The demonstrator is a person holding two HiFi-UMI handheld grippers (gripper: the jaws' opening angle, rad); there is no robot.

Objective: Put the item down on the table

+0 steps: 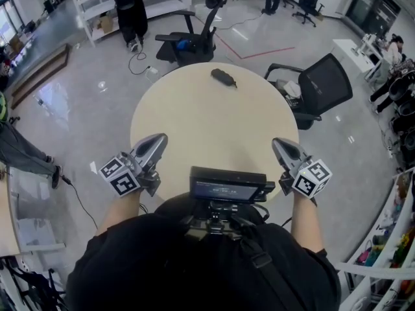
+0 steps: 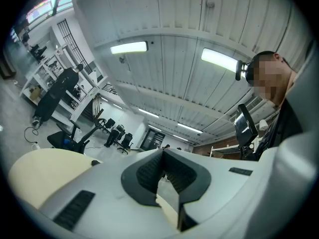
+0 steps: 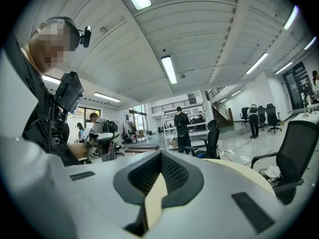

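From where I stand the small dark item (image 1: 223, 77) lies flat on the far side of the round table (image 1: 194, 125), well apart from both tools, so the putting-down looks done. The left gripper (image 1: 157, 141) and the right gripper (image 1: 280, 145) hover over the near edge, each with its jaws pressed together on nothing. I'd judge no further move is called for beyond holding the hands clear; the tabletop between is bare, and the black office chair (image 1: 194, 34) beyond the table, a second chair (image 1: 321, 86) at its right and a cable (image 1: 139, 60) on the floor block nothing.
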